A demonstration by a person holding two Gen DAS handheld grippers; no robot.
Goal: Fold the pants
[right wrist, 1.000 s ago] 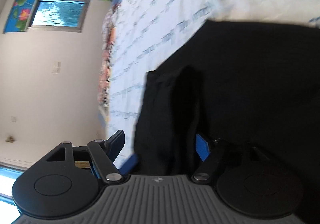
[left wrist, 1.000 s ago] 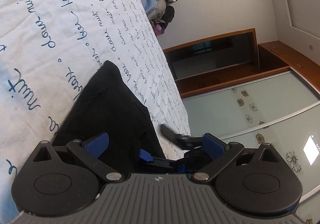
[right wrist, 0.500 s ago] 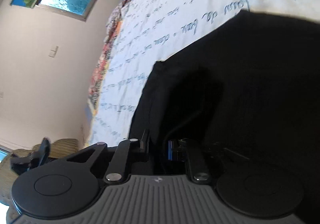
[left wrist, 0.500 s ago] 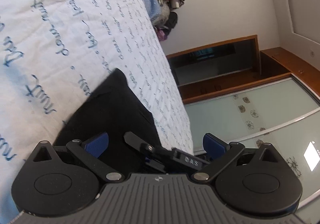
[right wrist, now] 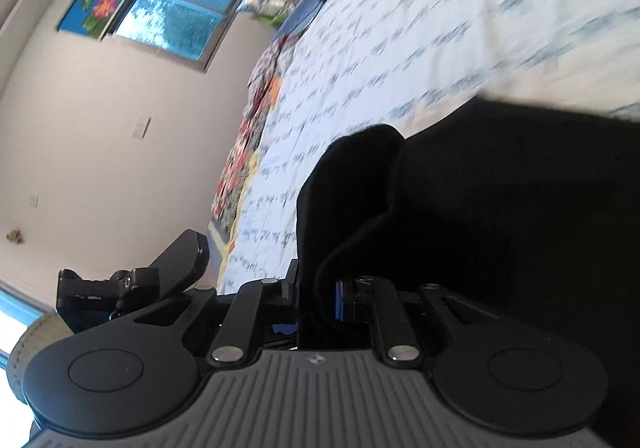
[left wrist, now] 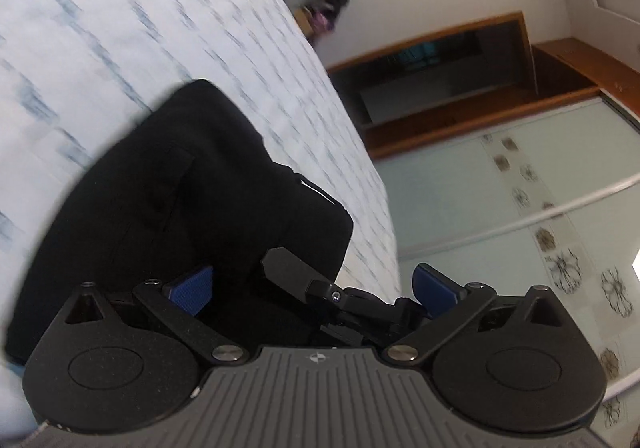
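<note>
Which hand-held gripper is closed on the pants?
The right hand-held gripper: its jaws pinch a fold of the black pants. The left hand-held gripper stands open.

Blue script lines are running across the white bedspread (left wrist: 168,20) in both views, but motion blur is smearing every word past reading. A small round emblem is showing on the grey ribbed housing (right wrist: 316,359) of each tool, carrying no letters. No other text is showing.
</note>
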